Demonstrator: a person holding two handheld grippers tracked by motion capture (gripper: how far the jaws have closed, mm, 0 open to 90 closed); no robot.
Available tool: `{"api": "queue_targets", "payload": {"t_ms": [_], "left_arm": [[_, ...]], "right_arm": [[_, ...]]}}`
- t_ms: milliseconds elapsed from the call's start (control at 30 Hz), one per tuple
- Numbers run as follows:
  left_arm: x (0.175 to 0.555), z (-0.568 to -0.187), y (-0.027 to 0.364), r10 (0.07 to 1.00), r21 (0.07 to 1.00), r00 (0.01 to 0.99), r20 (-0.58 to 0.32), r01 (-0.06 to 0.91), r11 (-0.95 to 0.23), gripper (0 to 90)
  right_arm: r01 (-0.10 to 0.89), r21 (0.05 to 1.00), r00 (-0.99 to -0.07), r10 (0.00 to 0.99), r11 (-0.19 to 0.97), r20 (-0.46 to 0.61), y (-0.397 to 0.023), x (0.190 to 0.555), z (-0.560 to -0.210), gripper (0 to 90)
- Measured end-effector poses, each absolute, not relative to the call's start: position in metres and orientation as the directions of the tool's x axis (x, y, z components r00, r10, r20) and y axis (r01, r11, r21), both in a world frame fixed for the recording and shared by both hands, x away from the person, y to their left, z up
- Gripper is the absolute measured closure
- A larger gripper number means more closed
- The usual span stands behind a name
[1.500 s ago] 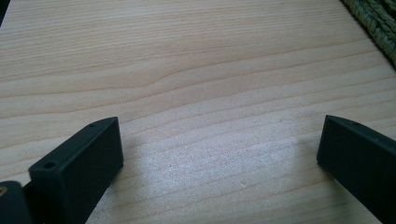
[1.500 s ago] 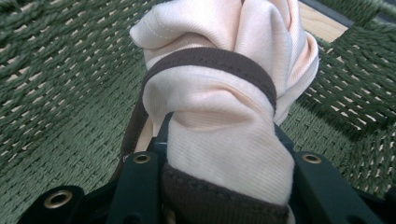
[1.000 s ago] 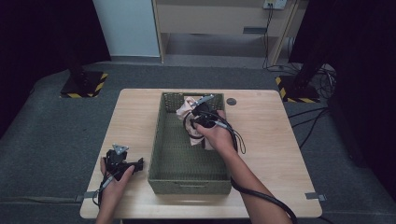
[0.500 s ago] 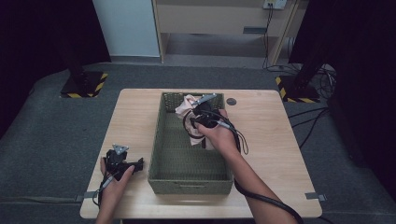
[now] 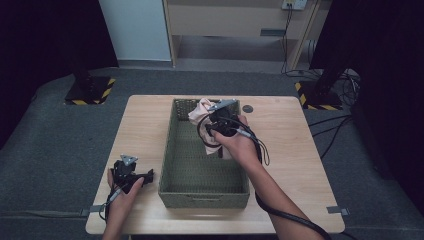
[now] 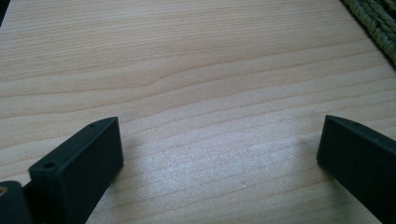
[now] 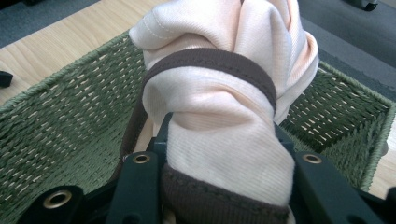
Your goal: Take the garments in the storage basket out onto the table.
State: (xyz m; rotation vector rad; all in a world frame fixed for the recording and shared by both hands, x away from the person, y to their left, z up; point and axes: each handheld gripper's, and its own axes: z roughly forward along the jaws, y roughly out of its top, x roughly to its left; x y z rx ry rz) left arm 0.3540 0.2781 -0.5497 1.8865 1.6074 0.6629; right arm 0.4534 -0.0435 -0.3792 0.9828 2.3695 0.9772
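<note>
Your right gripper point(image 5: 214, 131) is clamped on the pink cloth point(image 7: 219, 107) and has lifted it a little since a second ago, so the bundle now hangs at upper centre of the high view, above the basket point(image 5: 172, 165). Judging by that, you're taking it out; your left gripper point(image 5: 148, 176), jaws spread and empty, hasn't moved from the table point(image 6: 196, 60) at lower left

baskets: 1 point(image 5: 172, 165) | cloths: 1 point(image 7: 219, 93) | hand-held grippers: 2, left point(image 5: 131, 172), right point(image 5: 217, 122) | tables: 1 point(image 5: 145, 120)
</note>
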Motion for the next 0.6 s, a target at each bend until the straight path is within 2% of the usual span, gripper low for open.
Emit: {"api": "queue_targets", "payload": {"t_ms": [600], "left_arm": [[0.354, -0.55, 0.278, 0.988, 0.698, 0.155, 0.007, 0.706, -0.116, 0.0]], "right_arm": [[0.451, 0.747, -0.673, 0.736, 0.489, -0.075, -0.06, 0.446, -0.369, 59.9]]}}
